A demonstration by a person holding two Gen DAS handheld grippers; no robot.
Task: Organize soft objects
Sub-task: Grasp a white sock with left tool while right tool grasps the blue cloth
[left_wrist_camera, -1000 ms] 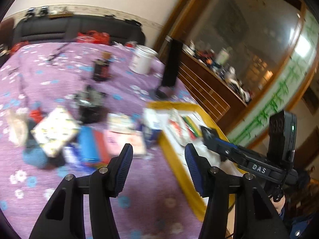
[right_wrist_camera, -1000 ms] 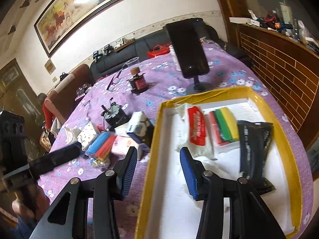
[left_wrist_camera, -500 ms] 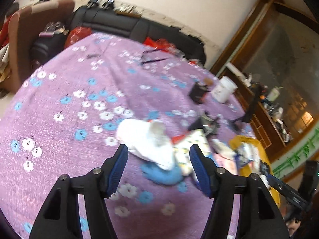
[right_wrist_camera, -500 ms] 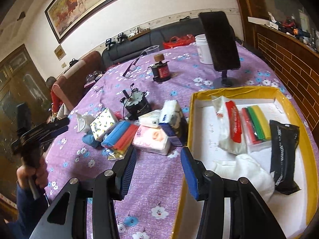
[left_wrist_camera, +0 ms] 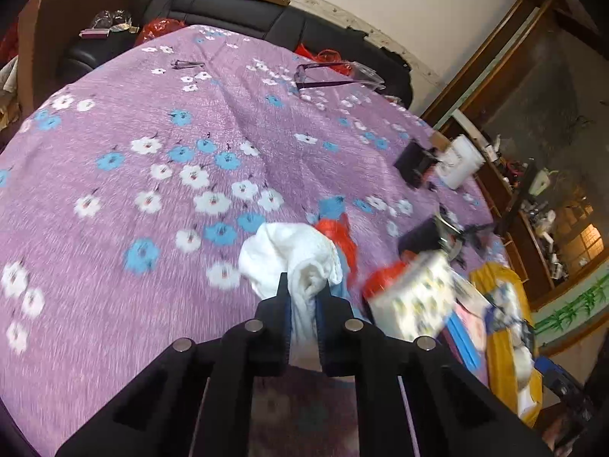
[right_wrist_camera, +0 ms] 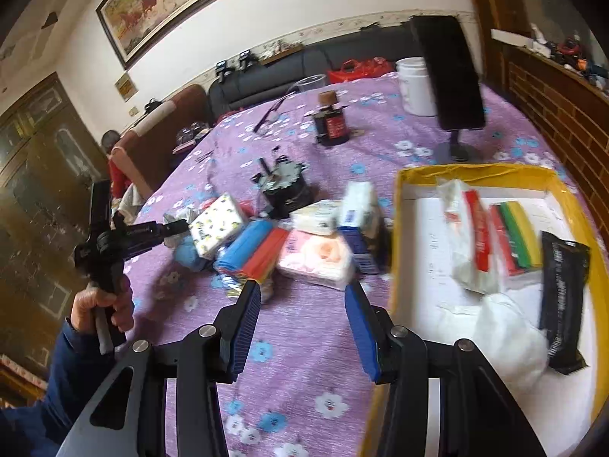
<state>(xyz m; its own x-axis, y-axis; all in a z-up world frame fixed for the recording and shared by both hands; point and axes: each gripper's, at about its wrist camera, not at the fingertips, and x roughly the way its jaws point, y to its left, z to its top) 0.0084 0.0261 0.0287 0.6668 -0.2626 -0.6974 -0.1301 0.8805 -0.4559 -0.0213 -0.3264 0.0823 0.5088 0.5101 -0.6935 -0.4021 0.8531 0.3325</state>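
My left gripper (left_wrist_camera: 303,289) is shut on a white cloth (left_wrist_camera: 293,255) on the purple flowered tablecloth (left_wrist_camera: 152,152); it also shows at the left of the right wrist view (right_wrist_camera: 173,226). Beside the cloth lie a red item (left_wrist_camera: 340,234) and a patterned tissue pack (left_wrist_camera: 413,297). My right gripper (right_wrist_camera: 302,295) is open and empty above the table, just in front of a pink tissue pack (right_wrist_camera: 318,257). Blue and red rolls (right_wrist_camera: 253,247), a white pack (right_wrist_camera: 318,215) and a blue-white pack (right_wrist_camera: 359,213) lie in a row. The yellow-rimmed tray (right_wrist_camera: 472,171) holds a white-red pack (right_wrist_camera: 470,236), coloured sponges (right_wrist_camera: 515,234), a black pouch (right_wrist_camera: 561,297) and a white cloth (right_wrist_camera: 508,337).
A phone stand (right_wrist_camera: 449,76), white jar (right_wrist_camera: 413,85), small dark bottle (right_wrist_camera: 331,122) and black gadget (right_wrist_camera: 283,186) stand further back. Glasses (left_wrist_camera: 335,76) lie at the far side. A black sofa (left_wrist_camera: 247,19) and brick ledge (right_wrist_camera: 552,87) border the table.
My left gripper swung left from the tray to the white cloth and shut on it. My right gripper moved left from over the tray to the tablecloth, staying open.
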